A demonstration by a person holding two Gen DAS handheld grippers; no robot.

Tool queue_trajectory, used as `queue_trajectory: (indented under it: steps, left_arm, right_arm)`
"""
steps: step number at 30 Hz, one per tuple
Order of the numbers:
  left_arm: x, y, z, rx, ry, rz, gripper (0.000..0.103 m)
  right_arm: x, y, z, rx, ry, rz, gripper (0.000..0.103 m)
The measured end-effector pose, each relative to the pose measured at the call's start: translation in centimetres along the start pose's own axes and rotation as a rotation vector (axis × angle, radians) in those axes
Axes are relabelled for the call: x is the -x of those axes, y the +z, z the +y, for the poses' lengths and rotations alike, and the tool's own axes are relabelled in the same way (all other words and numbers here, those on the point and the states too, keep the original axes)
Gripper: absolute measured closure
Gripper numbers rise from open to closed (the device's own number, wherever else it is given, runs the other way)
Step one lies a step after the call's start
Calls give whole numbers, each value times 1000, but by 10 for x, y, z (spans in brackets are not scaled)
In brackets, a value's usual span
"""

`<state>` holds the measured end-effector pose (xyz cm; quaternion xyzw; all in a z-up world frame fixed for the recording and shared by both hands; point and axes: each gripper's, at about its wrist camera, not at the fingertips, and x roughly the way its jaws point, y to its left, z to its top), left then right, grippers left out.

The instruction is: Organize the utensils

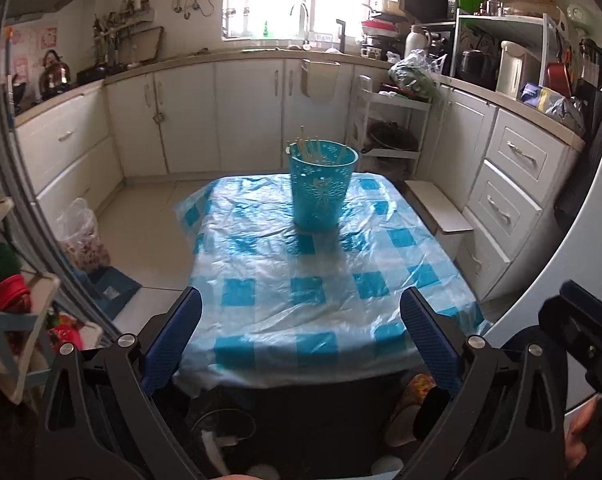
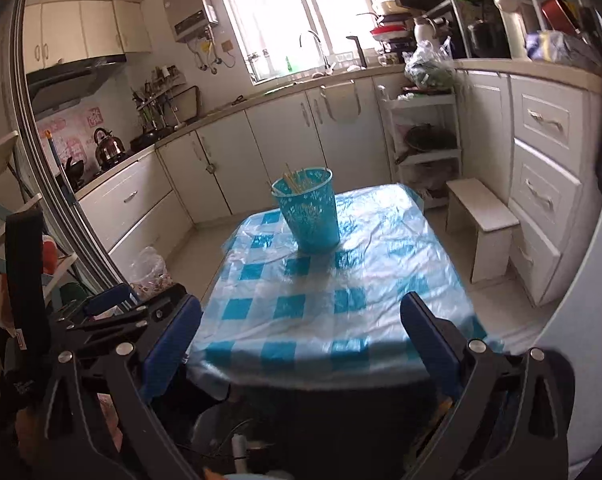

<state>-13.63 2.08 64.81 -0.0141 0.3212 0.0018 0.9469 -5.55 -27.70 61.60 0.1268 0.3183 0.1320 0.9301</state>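
A teal perforated bucket (image 1: 321, 188) (image 2: 308, 210) stands upright at the far middle of a table covered in a blue-and-white checked plastic cloth (image 1: 301, 304) (image 2: 333, 320). Several pale chopsticks (image 1: 309, 146) (image 2: 295, 182) stick up inside it. My left gripper (image 1: 301, 320) hangs open over the table's near edge, well back from the bucket, with nothing between its blue pads. My right gripper (image 2: 301, 324) is likewise open and empty at the near edge. The right gripper's frame shows at the right of the left wrist view, and the left gripper's frame at the left of the right wrist view.
White kitchen cabinets (image 1: 245, 112) and a counter run around the room, with a sink and tap (image 1: 301, 20) under the window. A small white stool (image 2: 483, 224) stands right of the table. A plastic bag (image 1: 81, 236) and a shelf rack (image 1: 385, 120) sit on the floor.
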Motion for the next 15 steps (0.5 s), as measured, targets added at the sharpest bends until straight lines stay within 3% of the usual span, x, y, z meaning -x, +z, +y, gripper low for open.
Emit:
queue_trajectory:
  steps: [5, 15]
  left_arm:
    - [33, -17, -2, -3, 25, -10, 7]
    - [46, -41, -9, 22, 29, 68, 7]
  right_arm:
    - [25, -33, 12, -15, -3, -5, 7]
    - [49, -36, 19, 14, -18, -93, 7]
